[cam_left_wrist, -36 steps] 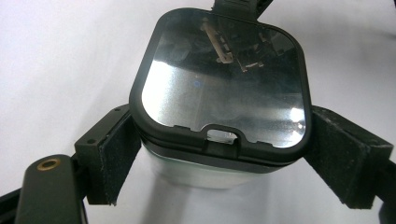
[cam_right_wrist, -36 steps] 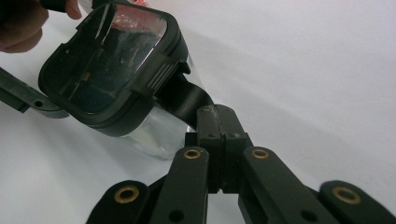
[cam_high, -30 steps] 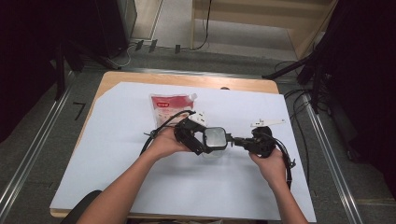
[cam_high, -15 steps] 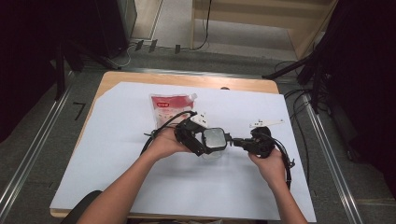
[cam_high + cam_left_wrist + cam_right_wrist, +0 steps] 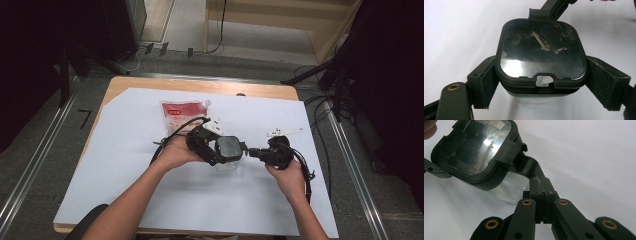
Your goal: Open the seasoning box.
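Observation:
A clear square container (image 5: 226, 166) with a dark lid (image 5: 230, 146) stands on the white sheet at the table's middle. My left gripper (image 5: 222, 150) is shut on the container; its pads (image 5: 487, 86) press the two sides just under the lid (image 5: 541, 52). My right gripper (image 5: 248, 151) comes in from the right, its jaws shut on the black latch flap (image 5: 530, 167) that sticks out from the lid's edge (image 5: 474, 147). In the right gripper view the jaws (image 5: 541, 188) meet around the flap's end. The clear body (image 5: 511, 187) looks empty.
A red and white pouch (image 5: 182, 112) lies flat behind the left hand. A small white plastic piece (image 5: 284, 132) lies behind the right hand. The white sheet (image 5: 125, 175) covers most of the wooden table (image 5: 200, 85). Cables trail from both grippers.

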{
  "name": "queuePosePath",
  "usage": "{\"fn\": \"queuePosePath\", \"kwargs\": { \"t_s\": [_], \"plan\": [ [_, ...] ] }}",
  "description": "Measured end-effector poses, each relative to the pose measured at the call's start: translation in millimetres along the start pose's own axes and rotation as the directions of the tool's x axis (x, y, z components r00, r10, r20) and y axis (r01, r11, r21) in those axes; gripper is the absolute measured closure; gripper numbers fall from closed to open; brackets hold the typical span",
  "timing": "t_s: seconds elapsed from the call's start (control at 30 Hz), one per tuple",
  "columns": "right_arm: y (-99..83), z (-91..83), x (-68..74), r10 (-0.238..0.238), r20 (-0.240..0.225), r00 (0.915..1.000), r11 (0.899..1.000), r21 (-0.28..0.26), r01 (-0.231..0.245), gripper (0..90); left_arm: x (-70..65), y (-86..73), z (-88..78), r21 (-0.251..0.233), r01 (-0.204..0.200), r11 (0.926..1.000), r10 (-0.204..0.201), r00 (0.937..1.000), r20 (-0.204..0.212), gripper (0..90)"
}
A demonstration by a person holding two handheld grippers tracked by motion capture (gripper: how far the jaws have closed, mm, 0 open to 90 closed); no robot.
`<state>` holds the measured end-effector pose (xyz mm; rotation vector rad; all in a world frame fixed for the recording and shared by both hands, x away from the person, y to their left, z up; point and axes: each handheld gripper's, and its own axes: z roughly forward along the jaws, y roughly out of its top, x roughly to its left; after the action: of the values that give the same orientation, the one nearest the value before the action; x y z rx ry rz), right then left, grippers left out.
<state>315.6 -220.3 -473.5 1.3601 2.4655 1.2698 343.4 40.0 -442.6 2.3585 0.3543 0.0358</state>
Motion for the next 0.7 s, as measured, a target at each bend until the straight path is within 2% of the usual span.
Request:
{"fn": "queuePosePath", "kwargs": {
  "t_s": [0.17, 0.43, 0.57, 0.7],
  "plan": [
    [-0.4, -0.3, 0.4, 0.005, 0.001, 1.0000, 1.000, 0.003, -0.005, 90.0, -1.9, 1.9, -0.7, -0.001, -0.001, 1.0000, 0.001, 1.0000, -0.005, 18.3],
    [-1.0, 0.3, -0.4, 0.005, -0.001, 1.0000, 1.000, 0.004, -0.005, 90.0, -5.6, 7.1, -1.4, 0.025, -0.016, 0.9996, 0.017, 0.9996, -0.024, 18.4],
    [-0.3, 1.5, -0.9, -0.007, 0.006, 1.0000, 1.000, -0.011, 0.007, 90.0, -5.2, 7.8, -2.8, 0.019, -0.011, 0.9998, 0.012, 0.9996, -0.027, 18.3],
    [-0.2, 2.6, -1.8, 0.002, 0.004, 1.0000, 1.000, -0.011, -0.002, 90.0, -6.6, 9.2, -3.0, 0.008, -0.009, 0.9999, 0.009, 0.9996, -0.028, 18.0]
  ]
}}
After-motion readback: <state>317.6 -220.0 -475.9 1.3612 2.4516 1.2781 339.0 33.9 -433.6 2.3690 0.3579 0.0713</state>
